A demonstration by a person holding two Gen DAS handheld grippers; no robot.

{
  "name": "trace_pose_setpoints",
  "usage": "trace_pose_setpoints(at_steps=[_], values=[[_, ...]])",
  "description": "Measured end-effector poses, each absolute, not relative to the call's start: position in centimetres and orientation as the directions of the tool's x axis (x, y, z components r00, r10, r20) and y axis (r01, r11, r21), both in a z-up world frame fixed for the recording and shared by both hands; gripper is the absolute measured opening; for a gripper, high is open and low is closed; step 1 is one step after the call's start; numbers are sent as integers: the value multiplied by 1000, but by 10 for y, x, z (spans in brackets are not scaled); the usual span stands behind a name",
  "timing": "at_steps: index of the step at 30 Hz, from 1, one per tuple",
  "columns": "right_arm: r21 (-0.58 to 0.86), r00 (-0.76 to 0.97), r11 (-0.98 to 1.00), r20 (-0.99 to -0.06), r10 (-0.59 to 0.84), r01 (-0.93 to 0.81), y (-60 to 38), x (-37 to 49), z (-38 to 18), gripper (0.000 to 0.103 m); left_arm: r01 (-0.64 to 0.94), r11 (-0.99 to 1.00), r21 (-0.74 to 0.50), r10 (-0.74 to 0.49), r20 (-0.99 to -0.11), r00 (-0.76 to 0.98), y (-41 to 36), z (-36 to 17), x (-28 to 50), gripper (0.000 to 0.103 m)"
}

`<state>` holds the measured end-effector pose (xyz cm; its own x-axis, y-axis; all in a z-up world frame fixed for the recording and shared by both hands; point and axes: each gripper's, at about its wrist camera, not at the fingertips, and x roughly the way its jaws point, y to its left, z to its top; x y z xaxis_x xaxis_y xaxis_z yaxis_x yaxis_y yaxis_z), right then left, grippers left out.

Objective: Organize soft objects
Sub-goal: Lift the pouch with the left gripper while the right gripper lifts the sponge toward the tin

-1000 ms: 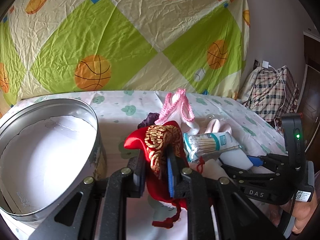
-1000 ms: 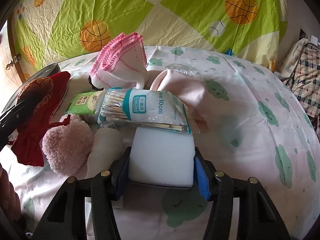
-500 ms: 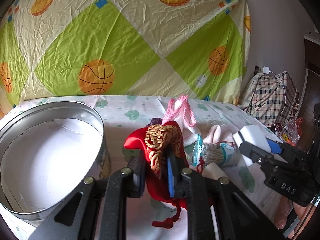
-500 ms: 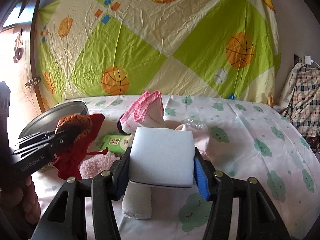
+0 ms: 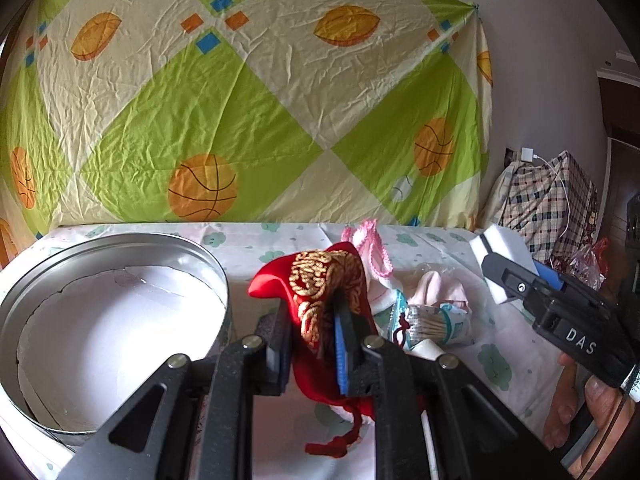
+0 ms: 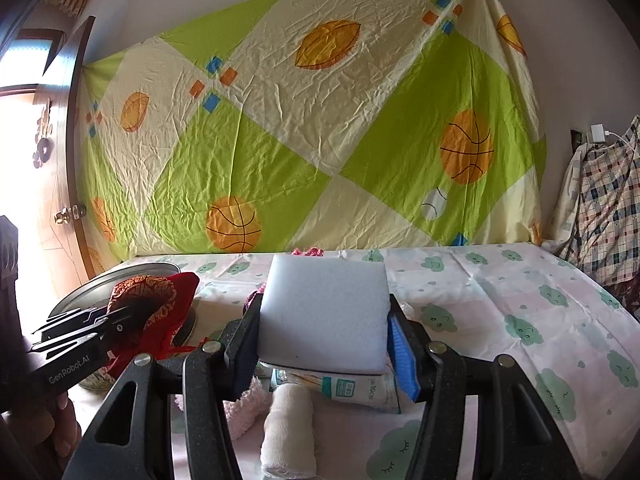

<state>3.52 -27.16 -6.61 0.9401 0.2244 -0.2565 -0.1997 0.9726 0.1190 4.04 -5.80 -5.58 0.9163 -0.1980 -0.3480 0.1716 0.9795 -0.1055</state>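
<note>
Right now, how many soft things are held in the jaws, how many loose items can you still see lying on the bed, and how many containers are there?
Held in the jaws: 2, red embroidered pouch and white sponge block
Loose on the bed: 5, pink-trimmed cloth, pale pink cloth, cotton swab pack, bandage roll, fluffy pink piece
Containers: 1, round metal tin
Total: 8
</note>
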Motion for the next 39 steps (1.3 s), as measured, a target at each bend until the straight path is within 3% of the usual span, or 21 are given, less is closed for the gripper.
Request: trace_pose_setpoints(at_steps=[13, 39], values=[[88, 944, 963, -196, 266, -253, -240, 33, -63, 58, 122, 985, -121, -155, -313, 937, -31, -53, 34, 15], [69, 914, 928, -160, 374, -367, -181, 36, -61, 58, 14, 989, -145, -57, -294, 954, 16, -55, 27, 15]])
